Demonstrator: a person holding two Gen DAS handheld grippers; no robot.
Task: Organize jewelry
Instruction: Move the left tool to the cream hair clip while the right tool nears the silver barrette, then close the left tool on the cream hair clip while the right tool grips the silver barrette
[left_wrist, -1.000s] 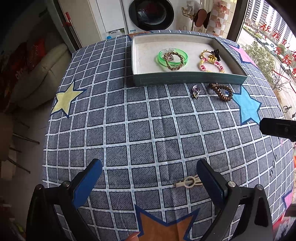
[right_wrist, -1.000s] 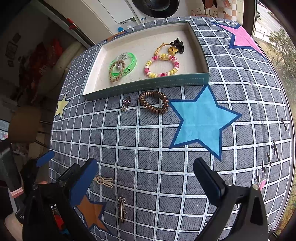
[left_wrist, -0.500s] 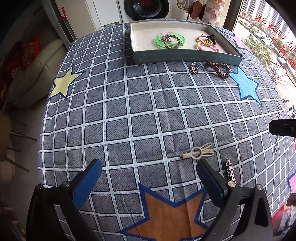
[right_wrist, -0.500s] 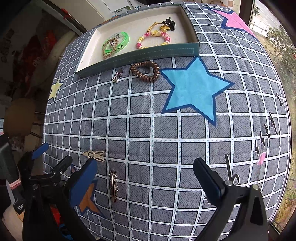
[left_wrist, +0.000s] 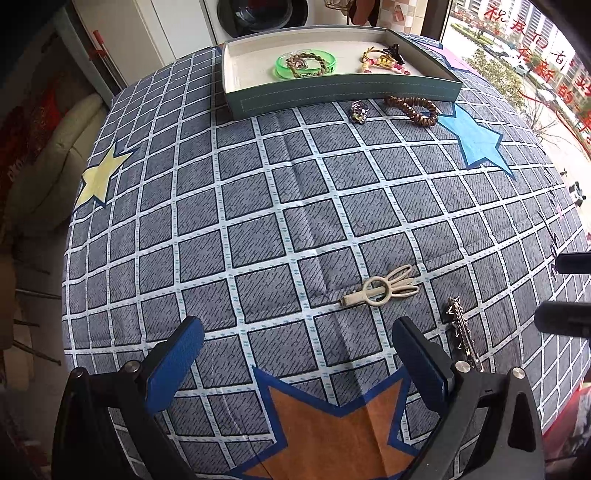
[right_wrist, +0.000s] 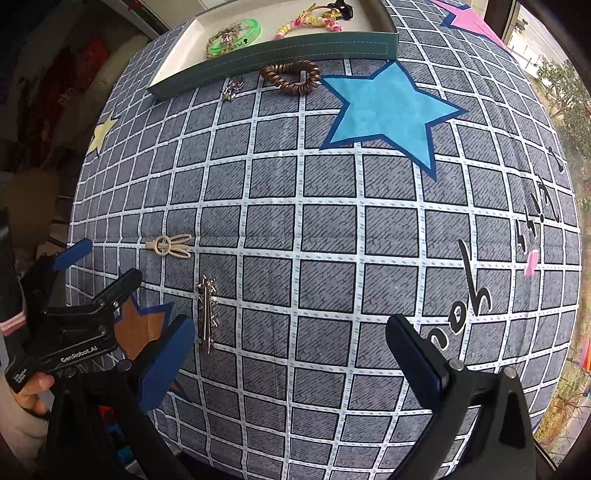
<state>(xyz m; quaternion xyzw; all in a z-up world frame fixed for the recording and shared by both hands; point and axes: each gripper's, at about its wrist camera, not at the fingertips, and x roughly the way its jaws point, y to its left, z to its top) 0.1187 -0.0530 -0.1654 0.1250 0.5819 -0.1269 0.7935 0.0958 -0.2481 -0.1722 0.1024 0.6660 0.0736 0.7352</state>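
both grippers (left_wrist: 297, 360) (right_wrist: 290, 356) gaped empty; we judged the cream hair clip (left_wrist: 382, 290) light, stiff, best pinched across its ring.

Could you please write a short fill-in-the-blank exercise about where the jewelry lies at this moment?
1. The green bangle lies inside the ____.
2. The brown beaded bracelet lies on the cloth beside the ____ star.
3. Both hand-held grippers, left and right, are ____.
4. The beige hair clip lies on the ____.

Missing words: tray; blue; open; tablecloth
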